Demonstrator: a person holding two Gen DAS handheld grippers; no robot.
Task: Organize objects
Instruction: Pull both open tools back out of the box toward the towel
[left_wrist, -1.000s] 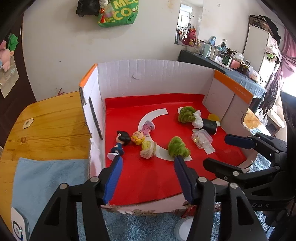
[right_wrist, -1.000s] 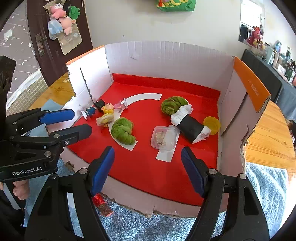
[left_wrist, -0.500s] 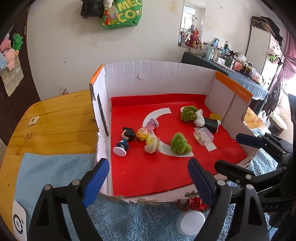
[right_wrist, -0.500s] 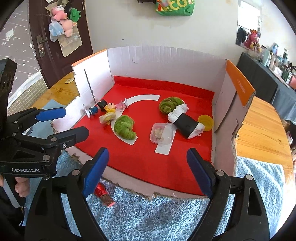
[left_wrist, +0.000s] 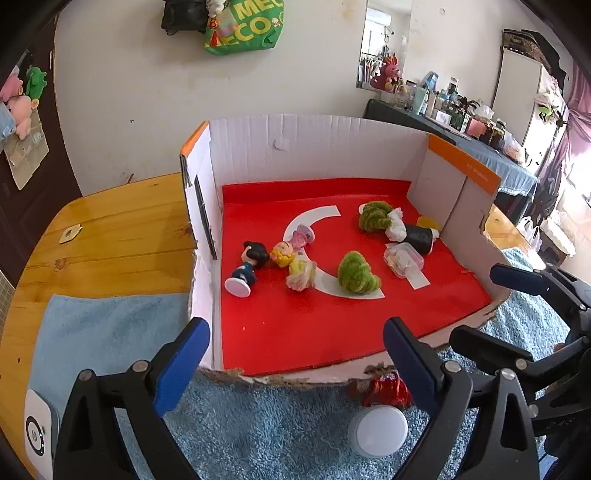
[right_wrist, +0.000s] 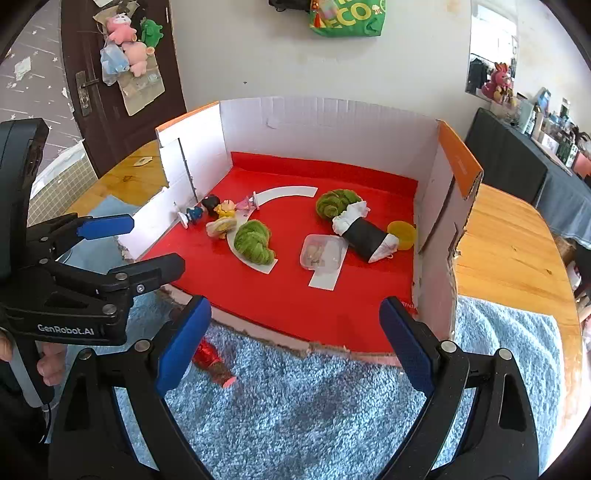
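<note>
A white cardboard box (left_wrist: 321, 140) with a red floor holds a dark-haired figurine (left_wrist: 246, 266), small pink and yellow toys (left_wrist: 291, 254), two green fuzzy balls (left_wrist: 356, 273), a clear plastic container (left_wrist: 403, 259) and a black-and-white roll (left_wrist: 415, 236). The same box (right_wrist: 332, 118) shows in the right wrist view with the green ball (right_wrist: 255, 242) and container (right_wrist: 322, 252). My left gripper (left_wrist: 295, 354) is open and empty in front of the box. My right gripper (right_wrist: 295, 339) is open and empty, also in front of the box.
A blue fluffy rug (right_wrist: 314, 413) lies before the box on a wooden table (left_wrist: 110, 229). A red wrapped object (left_wrist: 388, 387) and a white round lid (left_wrist: 378, 430) lie on the rug. A white device (left_wrist: 38, 432) sits at the left.
Both grippers have pulled back from the box and opened wider. The box and its contents now look farther away. Nothing in the box has moved.
</note>
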